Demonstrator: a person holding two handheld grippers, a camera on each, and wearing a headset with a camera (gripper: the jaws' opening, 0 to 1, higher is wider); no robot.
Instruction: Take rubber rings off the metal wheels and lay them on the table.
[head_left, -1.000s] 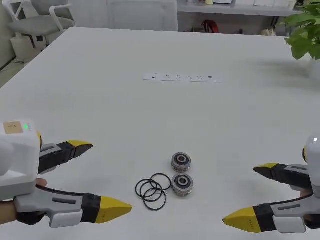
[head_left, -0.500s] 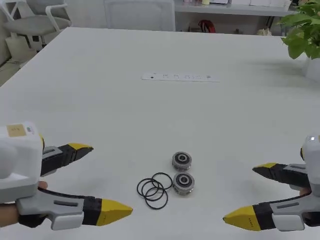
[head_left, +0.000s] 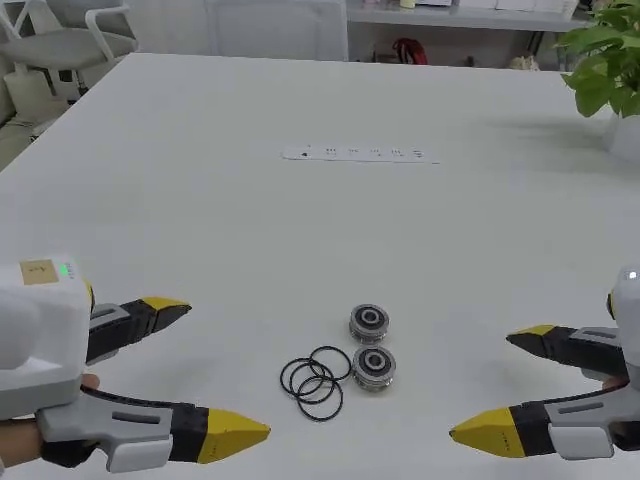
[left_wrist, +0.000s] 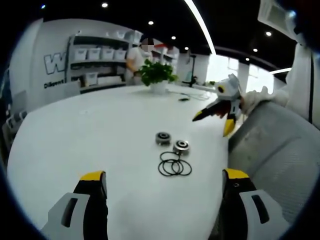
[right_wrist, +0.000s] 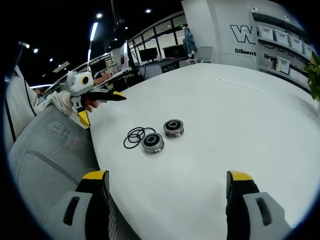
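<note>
Presently the left gripper (head_left: 228, 368) sits at the near left of the white surface (head_left: 300, 230), jaws spread wide and yellow tips pointing inward to the right, with nothing between them. The right gripper (head_left: 480, 386) is at the near right, jaws likewise spread wide and empty, tips pointing inward to the left. Both are well apart from the work.

Between the two grippers, near the front edge, two metal wheels stand flat on the surface, one just behind the other: the farther wheel (head_left: 369, 322) and the nearer wheel (head_left: 374, 365). Whether the two touch cannot be told. A cluster of thin black rubber rings (head_left: 313, 378) lies flat on the surface just to the left of the nearer wheel, the loops overlapping one another; about four can be counted. Contact between rings and wheel cannot be confirmed.

Further back, a flat white socket strip (head_left: 358, 154) lies across the middle of the surface. A green plant (head_left: 605, 50) stands at the far right corner, and a chair (head_left: 60, 40) beyond the far left edge
</note>
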